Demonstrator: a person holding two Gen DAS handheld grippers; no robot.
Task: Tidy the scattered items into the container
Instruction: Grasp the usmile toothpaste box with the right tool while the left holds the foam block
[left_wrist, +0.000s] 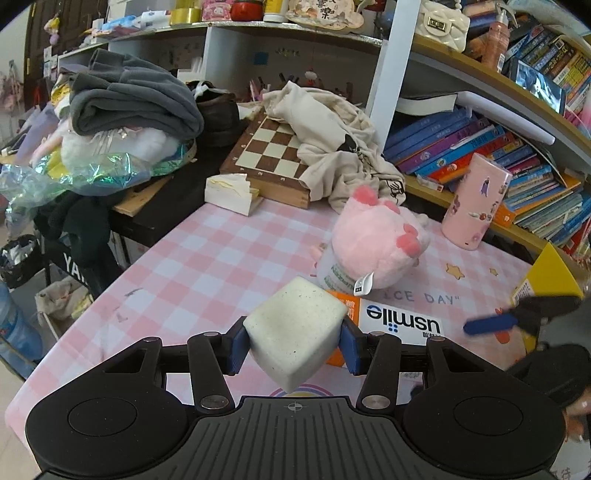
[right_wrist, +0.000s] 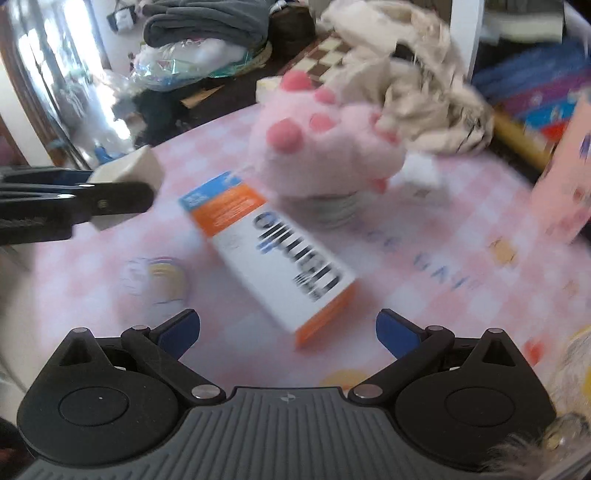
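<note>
Left wrist view
left claw: clamped on a white foam block, block tilted, lifted clear of the table
usmile box: flat on the table just past the block, partly covered by it
pink plush toy: on the table beyond the box, sitting against or over a clear jar (jar mostly covered)
pink tin: upright by the bookshelf, well apart from the claw; could be the container, cannot tell
yellow box: cut off at the right edge, inside not visible
right claw: only a blue pad and dark body at the right edge, blurred
progress: one item in the grip, at least the box, toy and jar lie loose; no item seen inside any container

Right wrist view (heavy motion blur)
right claw: spread wide, nothing between the pads, hovering near the usmile box
left claw: enters at left, seen side-on, foam block showing behind it
round patterned thing: left of the box; a printed mark or an object, cannot tell
plush toy: beyond the box, jar under its edge
hidden: container not identifiable here; right edge smeared, something furry at the lower right corner unreadable
</note>
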